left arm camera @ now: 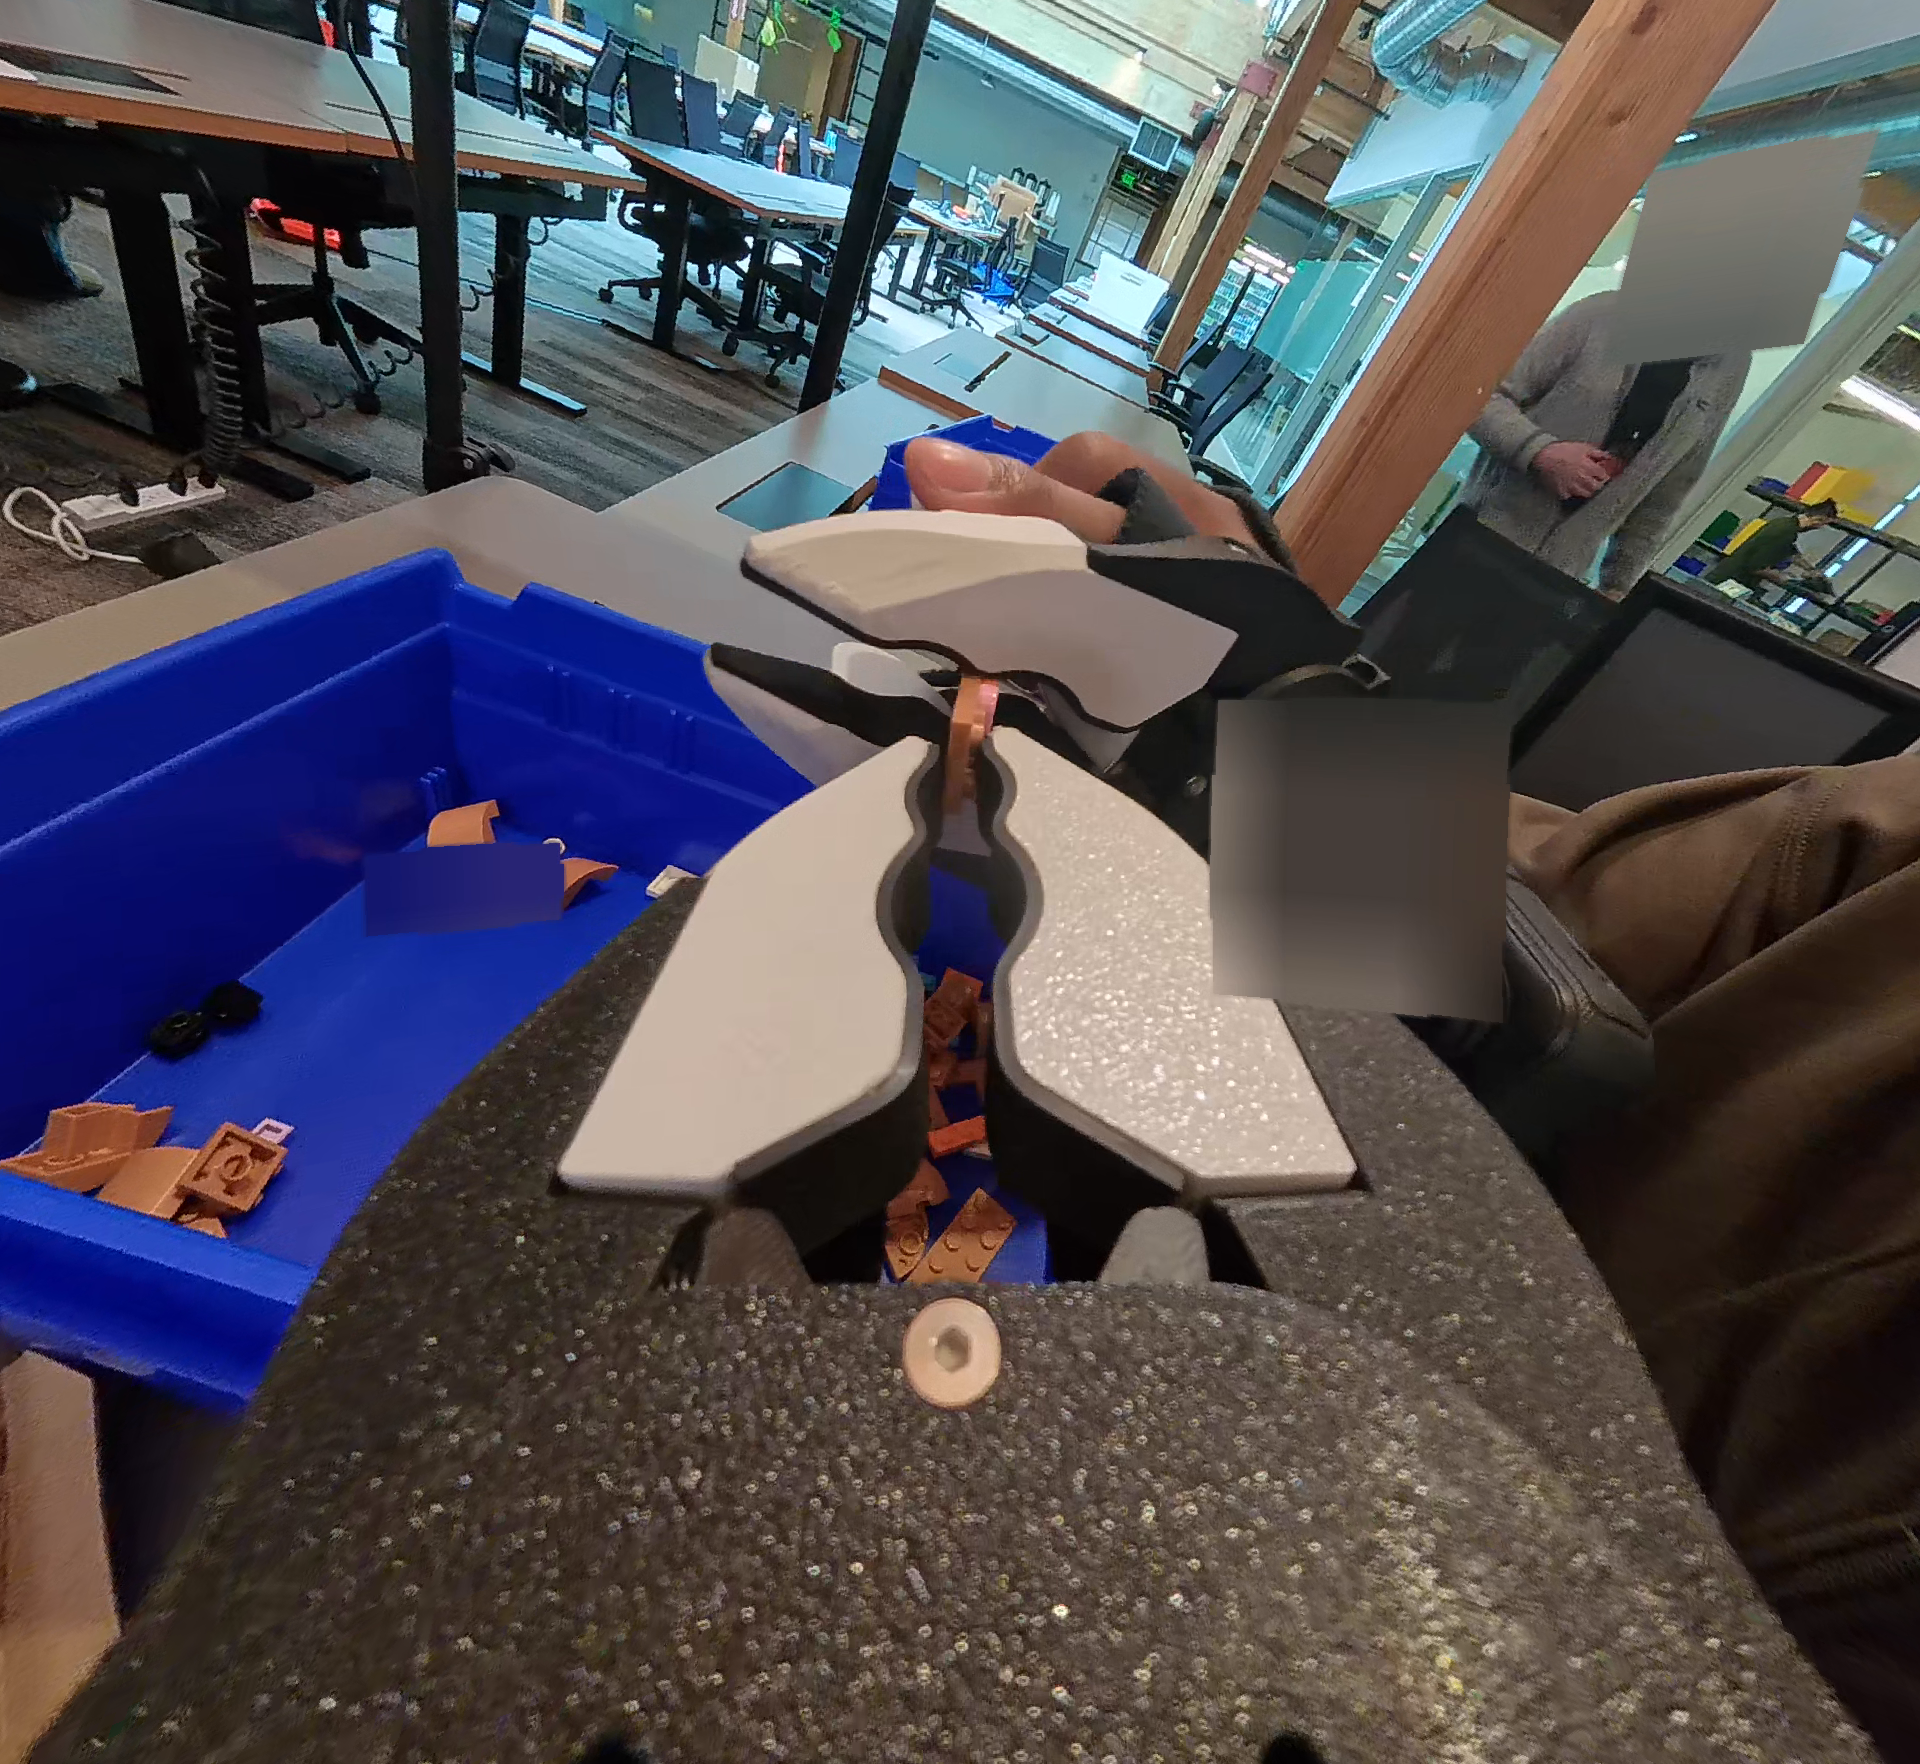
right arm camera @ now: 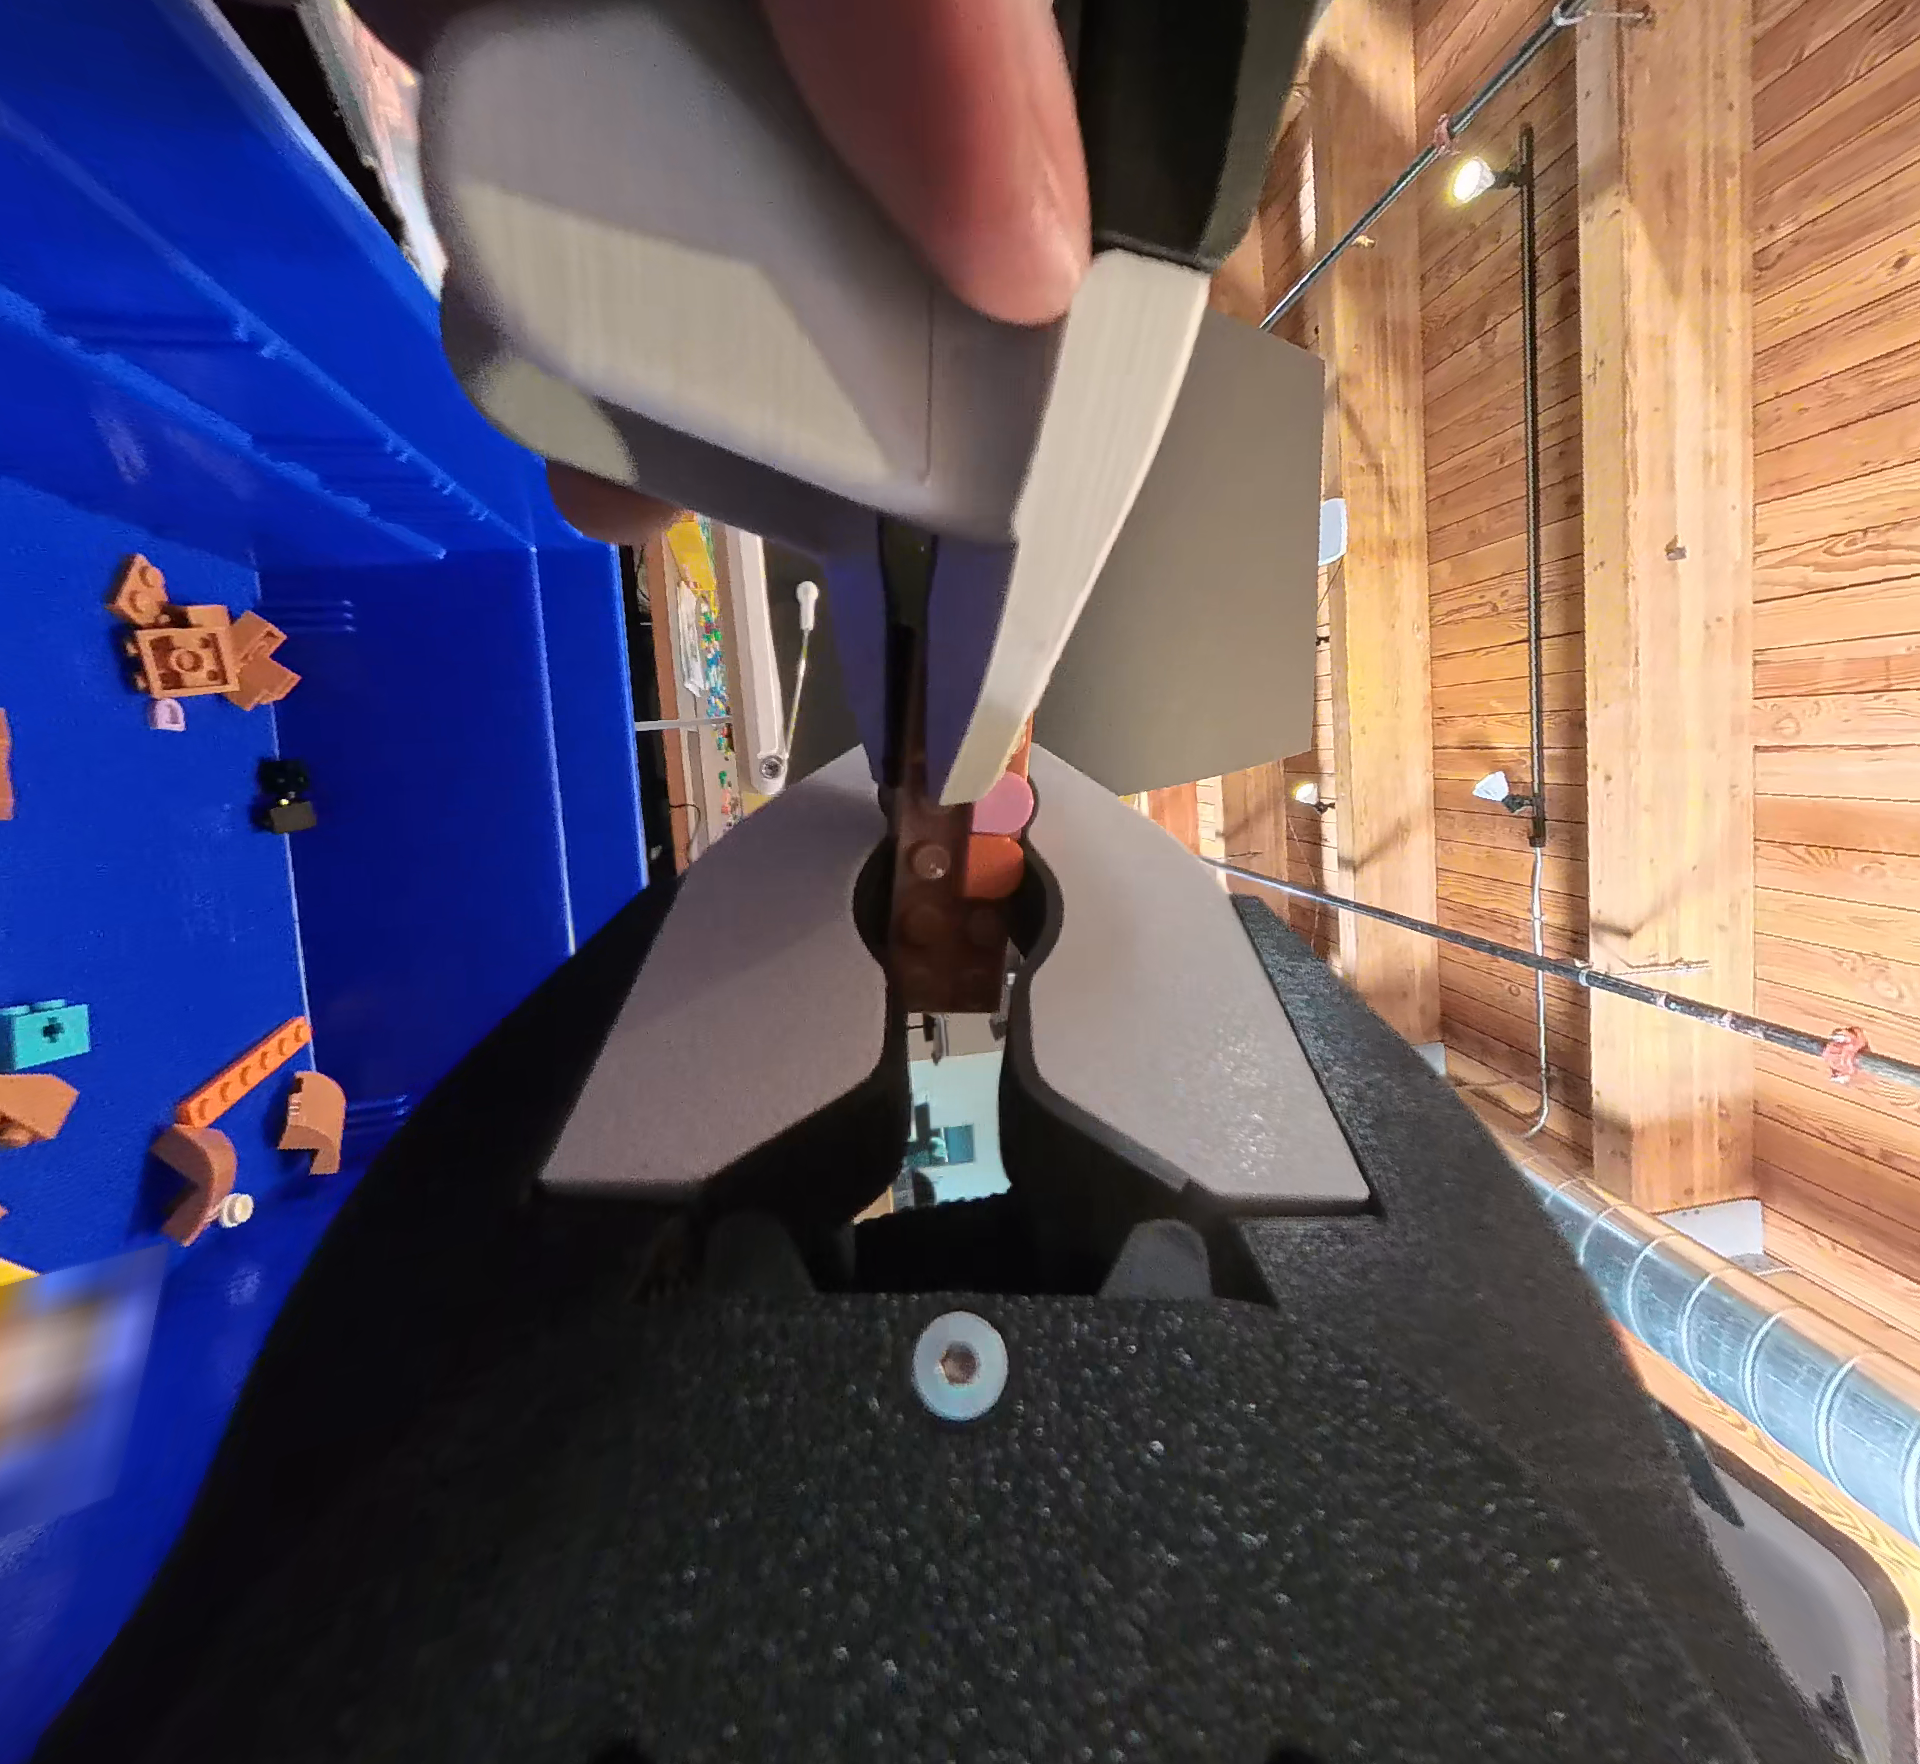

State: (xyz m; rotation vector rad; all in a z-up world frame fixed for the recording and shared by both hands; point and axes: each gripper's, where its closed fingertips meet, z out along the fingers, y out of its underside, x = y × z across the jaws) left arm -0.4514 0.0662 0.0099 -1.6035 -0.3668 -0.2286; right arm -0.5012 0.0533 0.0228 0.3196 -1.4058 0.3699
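The left gripper (left arm camera: 966, 758) pinches a flat, studded brown plate (left arm camera: 964, 746) between smooth grey fingers (left arm camera: 790, 966). The right gripper (right arm camera: 961, 867) clamps the same brown plate (right arm camera: 951, 925), which carries a small rounded pink piece (right arm camera: 1006, 802). Both meet above the glossy blue plastic bin (left arm camera: 260, 748). Inside the bin lie scattered brown bricks (left arm camera: 156, 1169), two curved brown pieces (left arm camera: 462, 823), one black part (left arm camera: 203, 1018) and one teal brick (right arm camera: 42, 1036).
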